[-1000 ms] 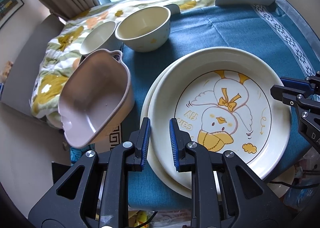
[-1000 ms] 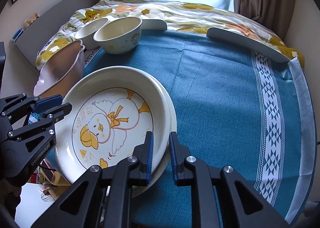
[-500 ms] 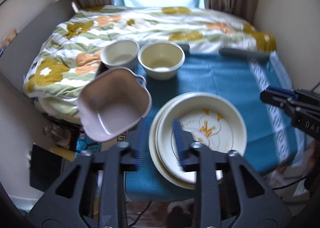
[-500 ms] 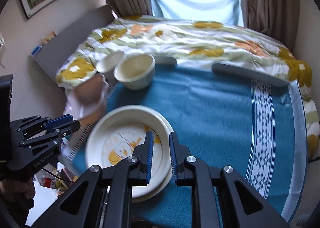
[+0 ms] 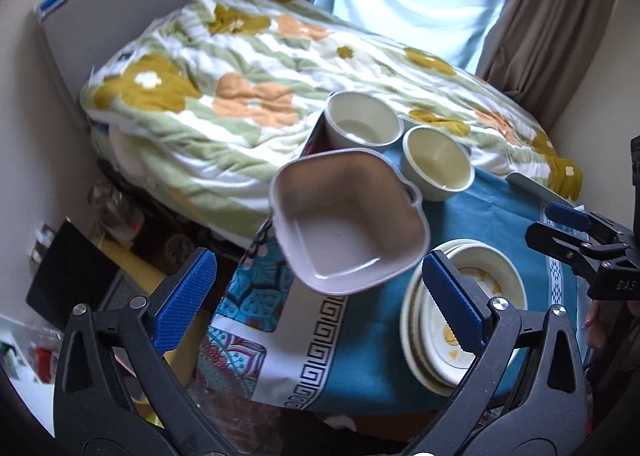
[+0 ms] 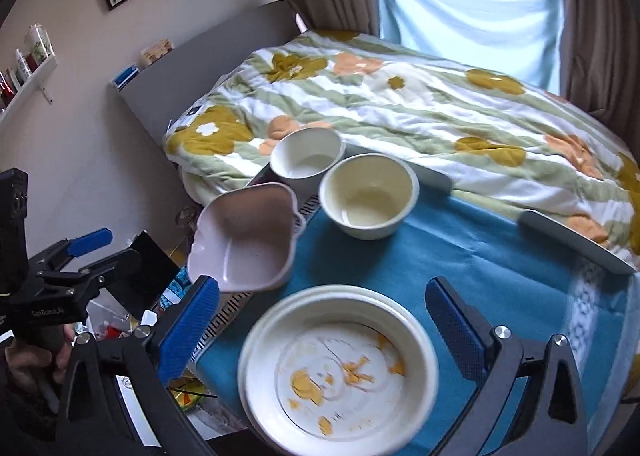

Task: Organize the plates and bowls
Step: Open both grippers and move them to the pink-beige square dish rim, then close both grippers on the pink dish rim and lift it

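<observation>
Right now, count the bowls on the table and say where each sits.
3. The pink square bowl at the table's left edge, the cream bowl beside it, and the white bowl behind them at the bed's edge. None seems hidden.

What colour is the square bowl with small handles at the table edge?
The square bowl is a pale pinkish mauve, inside and outside. It shows best in the left wrist view.
</observation>
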